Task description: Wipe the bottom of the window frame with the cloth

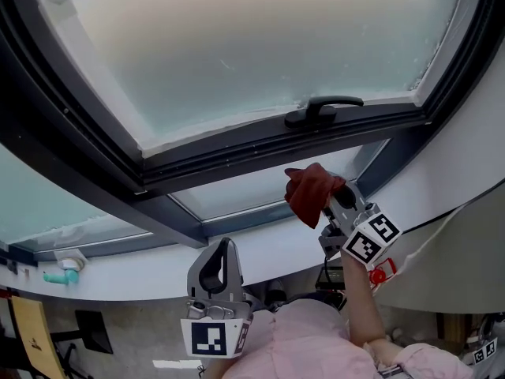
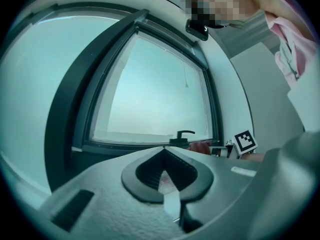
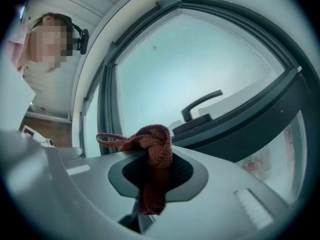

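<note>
Cloth (image 1: 313, 192): rust-red, coarse weave, bunched into lump, one thin loop sticking out sideways. Pinched between jaws of right gripper (image 1: 330, 205), tail hanging down between them. Held up just below bottom rail of window frame (image 1: 260, 150), toward rail's right end. Frame dark grey. Cloth-to-frame contact unclear.

Indoor room with dark-framed window (image 1: 260, 142)

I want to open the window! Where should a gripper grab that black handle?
Probably the long raised bar of the handle, not its base. The bar stands off the dark window frame, leaving a gap to slip behind. Come straight from the room side, jaws across the bar. The left gripper is free; the right gripper holds the cloth.
</note>
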Demonstrator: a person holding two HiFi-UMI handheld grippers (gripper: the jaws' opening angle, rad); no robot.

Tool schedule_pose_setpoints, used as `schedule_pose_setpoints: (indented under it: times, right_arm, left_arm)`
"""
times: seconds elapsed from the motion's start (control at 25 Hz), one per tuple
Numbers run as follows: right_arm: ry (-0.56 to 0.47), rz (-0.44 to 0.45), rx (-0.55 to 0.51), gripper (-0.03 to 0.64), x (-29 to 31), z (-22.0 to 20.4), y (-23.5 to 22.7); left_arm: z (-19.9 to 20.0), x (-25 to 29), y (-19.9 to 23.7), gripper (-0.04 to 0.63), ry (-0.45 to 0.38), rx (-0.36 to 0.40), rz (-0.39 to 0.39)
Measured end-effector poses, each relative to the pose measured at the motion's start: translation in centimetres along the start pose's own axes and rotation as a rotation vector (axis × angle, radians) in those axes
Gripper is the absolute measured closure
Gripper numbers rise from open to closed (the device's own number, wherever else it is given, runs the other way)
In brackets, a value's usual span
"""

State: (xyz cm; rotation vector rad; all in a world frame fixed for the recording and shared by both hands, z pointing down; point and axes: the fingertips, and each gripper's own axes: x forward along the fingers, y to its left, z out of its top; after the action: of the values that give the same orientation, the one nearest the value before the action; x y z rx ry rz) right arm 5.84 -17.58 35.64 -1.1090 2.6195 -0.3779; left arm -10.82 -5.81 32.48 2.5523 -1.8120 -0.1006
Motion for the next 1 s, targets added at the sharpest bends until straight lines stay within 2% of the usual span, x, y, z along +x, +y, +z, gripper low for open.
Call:
schedule_pose_setpoints:
  times: [0.16, 0.44, 0.72, 0.88, 1.0]
  right_arm:
    - [0.024, 0.122, 0.015, 0.56, -0.2, -0.4, 5.9]
    - [0.031, 0.203, -0.013, 0.558, -0.5, -0.9, 11.4]
    - [0.045, 0.215, -0.063, 0.561, -0.7, -1.1, 14.3]
    - [0.085, 0.179, -0.149, 0.562, -0.7, -1.4, 15.5]
    - [0.089, 0.119, -0.214, 0.563, -1.1, -1.0, 15.2]
  left_arm:
    - [0.7, 2.7, -3.3, 0.598, -0.036, 0.021, -0.101]
    - [0.4, 2.8, -6.2, 0.598, -0.037, -0.033, -0.174]
    - [0.8, 1.5, -5.2, 0.598, -0.02, -0.035, -0.187]
    - [0.9, 0.6, -4.9, 0.603, -0.007, -0.039, -0.221]
    - [0.5, -0.1, -4.4, 0.599, 0.005, -0.039, -0.245]
